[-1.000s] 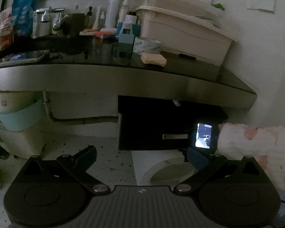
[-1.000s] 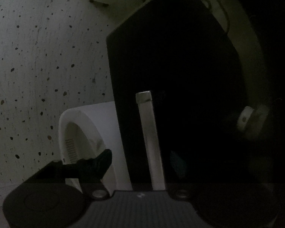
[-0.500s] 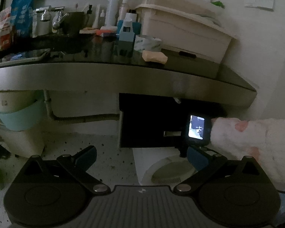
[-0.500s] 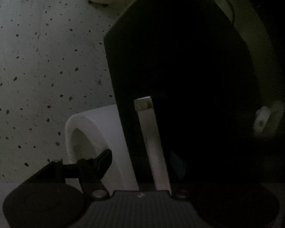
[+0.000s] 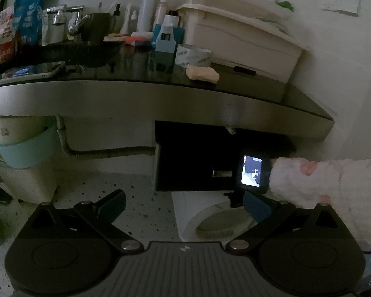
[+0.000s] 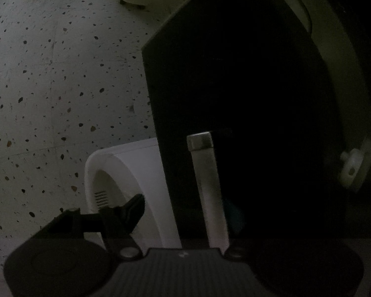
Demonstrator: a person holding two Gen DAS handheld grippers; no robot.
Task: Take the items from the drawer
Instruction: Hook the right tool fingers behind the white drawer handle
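A black drawer front point(image 5: 190, 163) sits under the steel counter edge, with a silver bar handle point(image 5: 222, 173). My left gripper point(image 5: 183, 205) is open and empty, held back from the drawer. The right gripper's body with its lit screen point(image 5: 252, 170) is at the handle in the left wrist view. In the right wrist view the drawer front point(image 6: 235, 86) is turned sideways and the handle point(image 6: 206, 185) runs between the fingers of my right gripper point(image 6: 188, 212). The jaws stand apart around the handle; the right finger is lost in the dark. The drawer's contents are hidden.
A white bin point(image 5: 217, 220) stands on the speckled floor point(image 5: 141, 190) just below the drawer. The counter point(image 5: 136, 99) above holds bottles, a soap bar point(image 5: 202, 73) and a cream storage box point(image 5: 240, 42). A teal basin point(image 5: 22, 148) and a pipe sit at left.
My right gripper has moved closer onto the drawer handle, which looks larger between its fingers. The left gripper's view has shifted slightly; its jaws stay open.
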